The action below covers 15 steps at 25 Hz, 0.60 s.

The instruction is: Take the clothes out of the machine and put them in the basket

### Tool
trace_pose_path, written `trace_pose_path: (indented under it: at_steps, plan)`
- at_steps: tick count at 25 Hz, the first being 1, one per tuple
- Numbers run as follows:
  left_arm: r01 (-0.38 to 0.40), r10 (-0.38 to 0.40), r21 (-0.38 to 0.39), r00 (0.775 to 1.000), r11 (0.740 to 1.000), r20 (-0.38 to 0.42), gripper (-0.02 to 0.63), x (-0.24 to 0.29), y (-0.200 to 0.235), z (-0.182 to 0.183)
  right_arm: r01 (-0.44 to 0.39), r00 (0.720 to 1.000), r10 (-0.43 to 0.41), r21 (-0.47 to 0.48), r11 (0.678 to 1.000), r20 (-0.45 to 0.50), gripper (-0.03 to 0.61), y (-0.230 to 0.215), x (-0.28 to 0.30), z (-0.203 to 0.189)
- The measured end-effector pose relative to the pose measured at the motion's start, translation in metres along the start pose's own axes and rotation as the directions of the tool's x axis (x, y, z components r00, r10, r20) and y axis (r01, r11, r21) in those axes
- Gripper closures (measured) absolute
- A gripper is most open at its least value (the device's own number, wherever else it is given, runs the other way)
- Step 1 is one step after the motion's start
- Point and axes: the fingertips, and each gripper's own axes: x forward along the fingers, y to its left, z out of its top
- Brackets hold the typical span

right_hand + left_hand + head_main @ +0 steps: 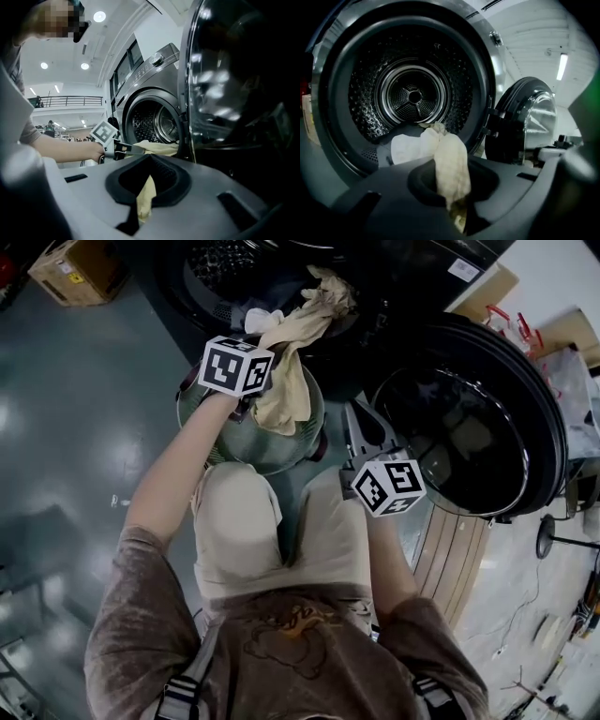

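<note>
Grip status, left gripper point(455, 211): the jaws are clenched on a cream garment point(286, 395), and the pinched fold fills the slot between them. In the head view these jaws sit under the marker cube point(236, 367), so only the left gripper view shows the hold.

Garment position: the upper end is bunched on the lower lip of the machine opening point(323, 296). The cloth runs from there past the left gripper, and its free end hangs over the mouth of the green basket point(211, 432). How much cloth remains inside the drum point(412, 96) cannot be made out. The near side of the basket is hidden behind the person's knee point(234, 517).

Grip status, right gripper point(140, 213): the jaws stand close together on a narrow pale yellow strip point(146, 194). The gripper body cuts off the strip at both ends, so it cannot be determined whether it belongs to the cream garment. In the head view the jaw tips are lost in the dark area beside the open door point(473, 423), and the strip does not show there.

Remaining load: a white garment point(405, 147) lies at the front edge of the drum. The cream garment partly covers it, and the gripper body cuts it off below.
</note>
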Motion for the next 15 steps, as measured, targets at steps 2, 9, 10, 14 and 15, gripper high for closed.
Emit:
trace_pose_path:
  at_steps: [2,9,10,14,15]
  plan:
    - [-0.004,0.004,-0.006,1.0,1.0,0.019,0.554,-0.022,-0.003,-0.003,-0.017,1.0,0.017,-0.006,1.0,-0.002,0.581,0.004,0.004,0.001]
    - [-0.019,0.019,-0.006,0.999,1.0,0.032,0.554,-0.087,-0.013,-0.023,-0.077,0.997,0.077,-0.013,0.997,-0.013,0.581,0.02,0.017,0.001]
    - [-0.019,0.019,-0.008,0.999,1.0,0.031,0.554,-0.095,-0.015,-0.025,-0.085,0.996,0.085,-0.013,0.996,-0.013,0.581,0.022,0.019,0.001]
    - [-0.031,0.032,-0.017,0.999,0.999,0.029,0.554,-0.126,-0.021,-0.033,-0.114,0.993,0.114,-0.021,0.993,-0.015,0.581,0.03,0.024,0.005]
    - [-0.035,0.035,-0.019,0.999,0.999,0.027,0.554,-0.132,-0.022,-0.035,-0.12,0.993,0.12,-0.023,0.992,-0.014,0.581,0.032,0.025,0.007]
